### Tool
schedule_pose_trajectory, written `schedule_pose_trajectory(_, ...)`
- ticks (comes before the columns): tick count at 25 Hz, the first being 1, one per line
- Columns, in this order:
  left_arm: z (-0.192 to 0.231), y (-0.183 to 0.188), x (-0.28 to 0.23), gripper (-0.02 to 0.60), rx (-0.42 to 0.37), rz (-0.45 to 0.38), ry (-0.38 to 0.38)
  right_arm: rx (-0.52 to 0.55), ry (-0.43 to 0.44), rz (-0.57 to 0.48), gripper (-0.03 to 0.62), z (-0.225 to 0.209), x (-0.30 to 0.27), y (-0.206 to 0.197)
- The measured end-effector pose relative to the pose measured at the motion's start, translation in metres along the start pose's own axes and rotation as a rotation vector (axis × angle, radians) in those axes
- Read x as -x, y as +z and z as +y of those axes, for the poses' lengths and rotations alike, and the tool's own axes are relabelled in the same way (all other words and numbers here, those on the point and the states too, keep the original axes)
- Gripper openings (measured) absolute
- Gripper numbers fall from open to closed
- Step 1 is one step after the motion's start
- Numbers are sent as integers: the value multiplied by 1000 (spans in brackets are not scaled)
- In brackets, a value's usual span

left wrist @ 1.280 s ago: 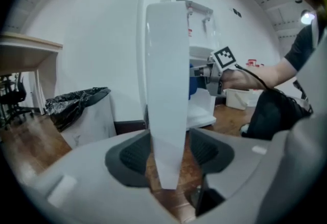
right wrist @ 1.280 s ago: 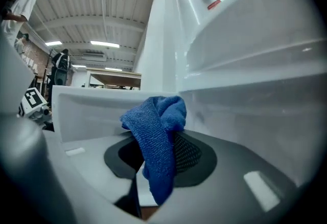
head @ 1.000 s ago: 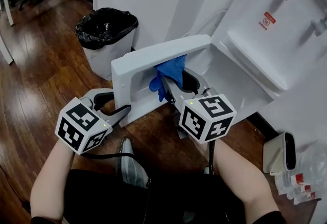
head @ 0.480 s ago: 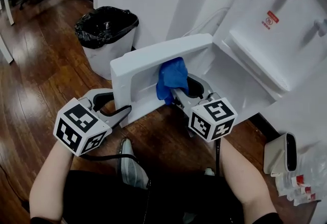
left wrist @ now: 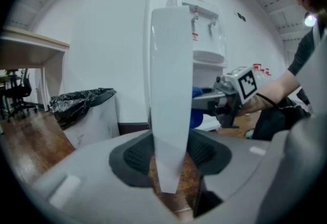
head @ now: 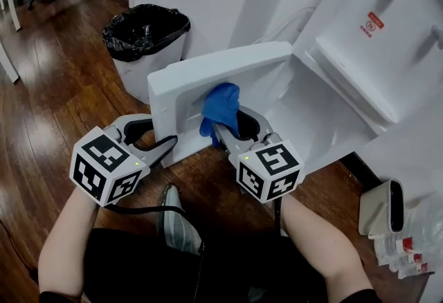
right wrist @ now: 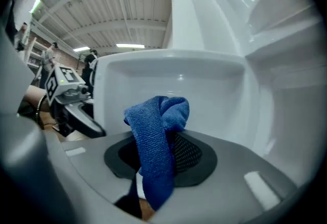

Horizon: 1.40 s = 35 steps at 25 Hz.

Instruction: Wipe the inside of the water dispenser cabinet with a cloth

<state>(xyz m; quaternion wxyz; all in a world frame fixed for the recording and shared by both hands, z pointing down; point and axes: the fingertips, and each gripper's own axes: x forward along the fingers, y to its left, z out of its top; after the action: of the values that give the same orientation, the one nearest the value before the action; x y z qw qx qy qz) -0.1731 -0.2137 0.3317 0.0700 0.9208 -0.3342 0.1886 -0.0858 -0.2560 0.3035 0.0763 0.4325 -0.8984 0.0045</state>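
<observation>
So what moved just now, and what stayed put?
The right gripper slid the blue cloth a little lower along the inside of the cabinet door. The left gripper stayed clamped on that door's edge; nothing else moved.

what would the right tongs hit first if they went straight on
Likely the recessed inner face of the open cabinet door, straight ahead; the blue cloth held in the right tongs would touch it first. The gap is hard to judge.
</observation>
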Motion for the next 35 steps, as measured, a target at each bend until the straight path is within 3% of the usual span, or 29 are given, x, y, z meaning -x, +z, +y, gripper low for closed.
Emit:
schedule_pose_trajectory(4, 3, 0, 1, 198, 17, -8, 12, 110, 185, 36, 127, 60, -11, -17)
schedule_pose_trajectory(6, 4, -1, 2, 198, 15, -4, 14, 114, 288, 81, 127, 75, -15, -31)
schedule_pose_trajectory(8, 3, -2, 2, 198, 7, 1, 16, 78, 327, 118, 127, 69, -16, -43)
schedule_pose_trajectory(10, 3, -2, 1, 198, 10, -2, 15, 62, 258, 131, 127, 38, -15, -48)
schedule_pose_trajectory(16, 3, 0, 0, 198, 13, 0, 6, -70, -143, 142, 127, -91, 8, -52)
schedule_pose_trajectory(18, 3, 0, 0, 198, 14, 0, 6, -88, -196, 165, 127, -106, 8, -60)
schedule_pose_trajectory(22, 4, 0, 0, 196, 14, 0, 14, -47, -128, 198, 127, -63, -6, -74)
schedule_pose_trajectory(28, 8, -1, 1, 196, 26, -9, 27, 159, 199, 233, 127, 62, -24, -89)
schedule_pose_trajectory(30, 7, -1, 1, 196, 28, -9, 28, 205, 261, 254, 127, 79, -28, -95)
schedule_pose_trajectory(32, 8, 0, 0, 196, 29, -10, 30, 175, 246, 263, 127, 65, -30, -101)
schedule_pose_trajectory(35, 9, 1, -1, 196, 30, -10, 31, 128, 149, 278, 127, 16, -28, -108)
